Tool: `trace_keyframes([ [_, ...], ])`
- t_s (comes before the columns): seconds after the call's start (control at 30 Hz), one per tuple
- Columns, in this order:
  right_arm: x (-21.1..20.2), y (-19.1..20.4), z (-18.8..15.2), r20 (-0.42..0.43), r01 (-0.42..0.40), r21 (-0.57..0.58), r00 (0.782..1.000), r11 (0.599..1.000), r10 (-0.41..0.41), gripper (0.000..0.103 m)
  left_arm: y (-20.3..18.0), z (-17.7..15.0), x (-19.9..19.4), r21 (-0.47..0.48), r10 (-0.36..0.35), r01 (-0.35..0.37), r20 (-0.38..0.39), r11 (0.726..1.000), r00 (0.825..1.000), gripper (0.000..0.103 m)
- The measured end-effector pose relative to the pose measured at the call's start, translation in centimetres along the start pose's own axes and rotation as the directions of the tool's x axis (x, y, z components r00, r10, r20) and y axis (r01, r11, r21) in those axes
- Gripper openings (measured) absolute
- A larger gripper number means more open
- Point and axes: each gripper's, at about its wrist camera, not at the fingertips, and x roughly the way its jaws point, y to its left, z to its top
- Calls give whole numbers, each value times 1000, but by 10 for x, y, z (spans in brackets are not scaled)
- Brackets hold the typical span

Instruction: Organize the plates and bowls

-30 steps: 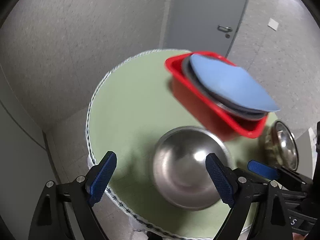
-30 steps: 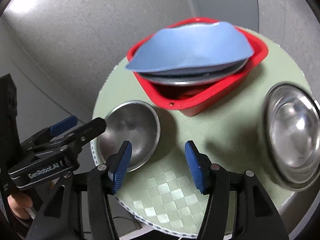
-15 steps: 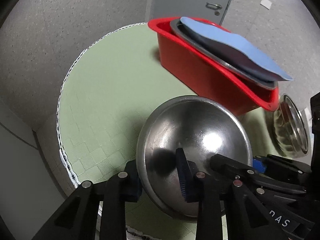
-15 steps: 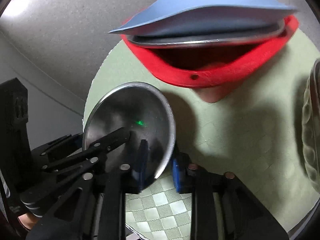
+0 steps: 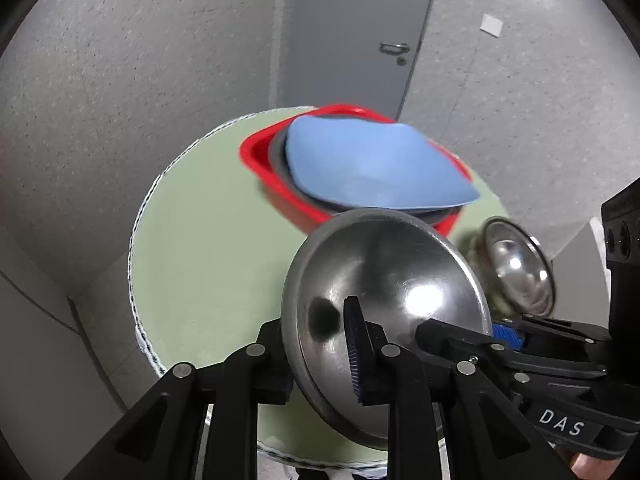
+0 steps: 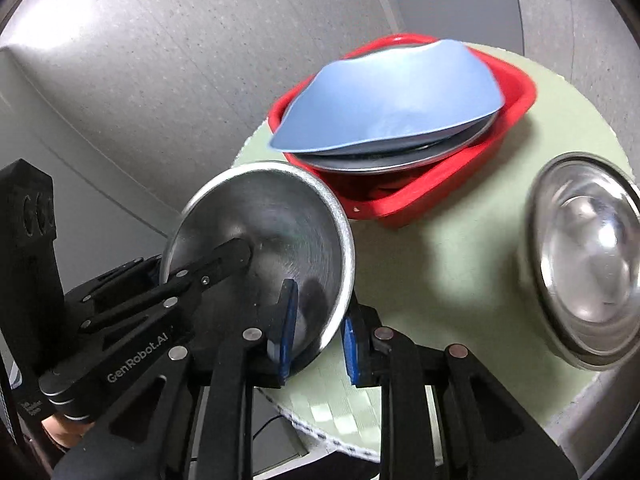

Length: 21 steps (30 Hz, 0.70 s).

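Observation:
Both grippers are shut on the rim of one steel bowl (image 5: pixel 392 280) and hold it tilted above the near part of the round green table (image 5: pixel 208 240). My left gripper (image 5: pixel 320 356) grips its left rim. My right gripper (image 6: pixel 316 336) grips its right rim; the bowl also shows in the right wrist view (image 6: pixel 264 232). A red tub (image 6: pixel 404 200) at the back holds a steel plate (image 6: pixel 400 156) with a blue plate (image 6: pixel 392 96) on top. A second steel bowl (image 6: pixel 588 256) sits on the table at the right.
The table's white-trimmed edge (image 5: pixel 134 264) curves close on the left, with grey floor beyond. A grey door (image 5: pixel 360 28) stands behind the table. Bare green mat (image 6: pixel 448 272) lies between the tub and the second bowl.
Both grippers closed on the steel bowl's rim, then lifted it off the table and tilted it; the views have pulled up and back from the tub.

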Motion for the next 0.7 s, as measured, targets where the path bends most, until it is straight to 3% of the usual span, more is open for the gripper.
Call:
trace_keyframes([
  [0.17,-28,-20,2,23,-9,1,1000,1000,9,20,-44,2,-8,23,-36,36,20,999,999,17],
  [0.43,-72,-92,3,58,46,55,997,997,-49,20,-131,4,24,77,-109,111,-31,991,994,18],
  [0.7,-80,-150,10,0,95,69,995,993,-95,20,-164,16,71,85,-89,98,-104,992,991,18],
])
